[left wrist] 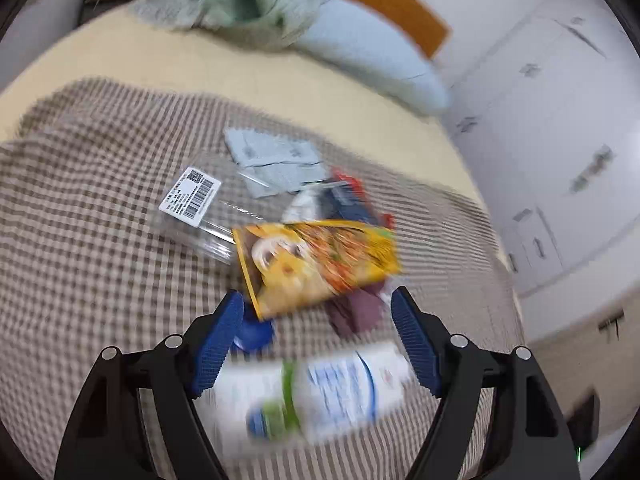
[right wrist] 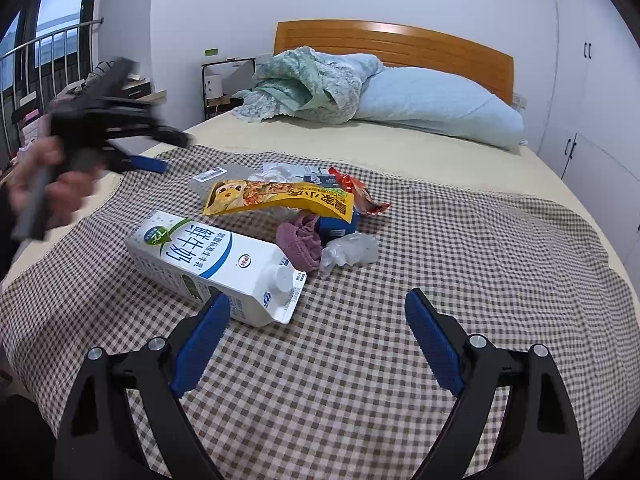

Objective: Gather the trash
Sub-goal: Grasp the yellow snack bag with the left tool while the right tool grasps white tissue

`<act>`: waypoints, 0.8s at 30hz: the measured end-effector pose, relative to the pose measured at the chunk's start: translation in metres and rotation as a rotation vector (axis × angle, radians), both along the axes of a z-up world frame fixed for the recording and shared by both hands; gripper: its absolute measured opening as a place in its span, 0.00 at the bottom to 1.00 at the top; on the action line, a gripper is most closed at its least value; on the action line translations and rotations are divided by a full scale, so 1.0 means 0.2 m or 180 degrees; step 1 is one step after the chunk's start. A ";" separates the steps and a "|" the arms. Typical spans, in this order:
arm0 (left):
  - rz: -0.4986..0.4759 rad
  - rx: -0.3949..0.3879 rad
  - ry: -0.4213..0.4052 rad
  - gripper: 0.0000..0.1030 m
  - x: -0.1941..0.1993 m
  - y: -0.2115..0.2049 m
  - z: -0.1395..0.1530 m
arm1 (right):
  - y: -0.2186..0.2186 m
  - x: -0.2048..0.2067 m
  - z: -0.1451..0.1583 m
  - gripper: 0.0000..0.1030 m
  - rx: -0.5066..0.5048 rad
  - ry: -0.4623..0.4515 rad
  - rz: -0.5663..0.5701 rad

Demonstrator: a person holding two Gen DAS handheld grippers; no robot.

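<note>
A heap of trash lies on a checked blanket (right wrist: pixel 440 264) on a bed. A white milk carton (right wrist: pixel 208 256) lies on its side, nearest to me. Behind it are a yellow snack packet (right wrist: pixel 276 196), a maroon cloth (right wrist: pixel 300 236), crumpled clear plastic (right wrist: pixel 348 250), a blue box (right wrist: pixel 336 224) and a red wrapper (right wrist: pixel 356 192). My right gripper (right wrist: pixel 318 300) stands open just right of the carton's spout end, with nothing between its fingers. My left gripper (right wrist: pixel 160 152) hovers open at the heap's left. Its own blurred view shows the carton (left wrist: pixel 316 392) and packet (left wrist: pixel 320 260) below the left gripper (left wrist: pixel 318 300).
A clear bag with a barcode label (left wrist: pixel 190 196) and grey sachets (left wrist: pixel 276 160) lie at the heap's far side. A pale blue pillow (right wrist: pixel 432 108) and green quilt (right wrist: pixel 312 80) sit by the wooden headboard (right wrist: pixel 400 44). White wardrobes (right wrist: pixel 592 120) stand right. A hand (right wrist: pixel 52 192) holds the left gripper.
</note>
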State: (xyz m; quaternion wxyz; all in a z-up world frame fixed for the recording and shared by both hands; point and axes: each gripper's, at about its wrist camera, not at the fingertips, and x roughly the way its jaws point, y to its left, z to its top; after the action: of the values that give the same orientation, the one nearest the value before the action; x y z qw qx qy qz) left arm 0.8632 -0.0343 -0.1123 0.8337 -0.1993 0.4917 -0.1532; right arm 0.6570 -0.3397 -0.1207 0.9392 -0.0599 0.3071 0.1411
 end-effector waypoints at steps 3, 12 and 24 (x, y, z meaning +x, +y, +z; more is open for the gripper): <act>0.0326 -0.0064 0.0482 0.71 0.16 -0.02 -0.21 | -0.01 0.02 0.00 0.83 0.0030 0.0019 0.0001; 0.0394 -0.0633 0.0728 0.14 0.20 -0.07 -0.34 | -0.03 0.01 -0.02 0.83 0.0065 0.0064 0.0027; -0.0016 -0.0880 -0.0942 0.00 -0.44 0.24 0.55 | 0.11 0.04 0.03 0.83 0.0022 0.0077 0.0078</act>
State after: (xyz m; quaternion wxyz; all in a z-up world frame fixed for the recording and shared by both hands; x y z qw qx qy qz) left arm 0.7761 0.0131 -0.0019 0.8612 -0.2860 0.3385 -0.2490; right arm 0.6656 -0.3176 -0.1138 0.9338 -0.0587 0.3173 0.1543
